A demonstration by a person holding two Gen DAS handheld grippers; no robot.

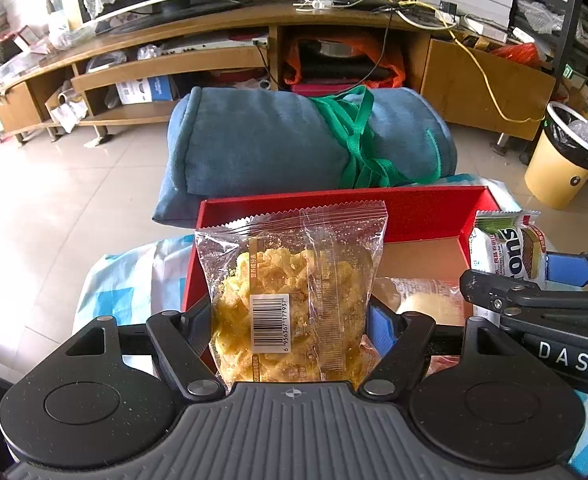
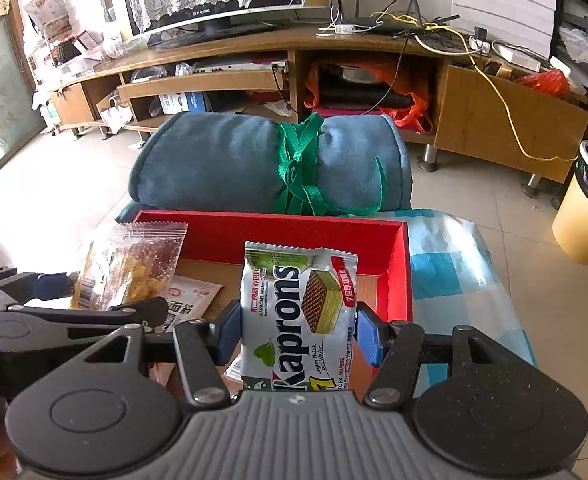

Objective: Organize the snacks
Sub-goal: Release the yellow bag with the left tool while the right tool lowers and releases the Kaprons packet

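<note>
A pale tiled floor [image 1: 73, 184] spreads wide and bare to the left, running back to a long wooden TV stand [image 2: 221, 76] along the far wall. Nearer in, a rolled blue blanket [image 1: 253, 144] tied with green straps [image 2: 294, 168] lies just past the far rim of a red box [image 1: 414, 208], which sits on a blue-and-white checked cloth [image 2: 454, 264].

The left gripper [image 1: 289, 320] is clenched on a clear bag of yellow snacks [image 1: 294, 280], held upright above the box's near left part; the bag's serrated top edge stands about level with the far red wall. Left of it the box's left wall shows, with cloth beyond it.

On the cardboard floor of the box lie flat packets: a pale bun packet [image 1: 426, 300] and a white packet with red print [image 2: 189, 300]. The far right part of the box floor is bare.

The right gripper [image 2: 298, 332] is closed on a Kaprons wafer pack [image 2: 298, 312], upright over the box's near right side, close to the right wall. The two grippers sit side by side, near each other. Right of the box the cloth goes on, then open tile, with a yellow bin [image 2: 586, 216] well apart at far right.
</note>
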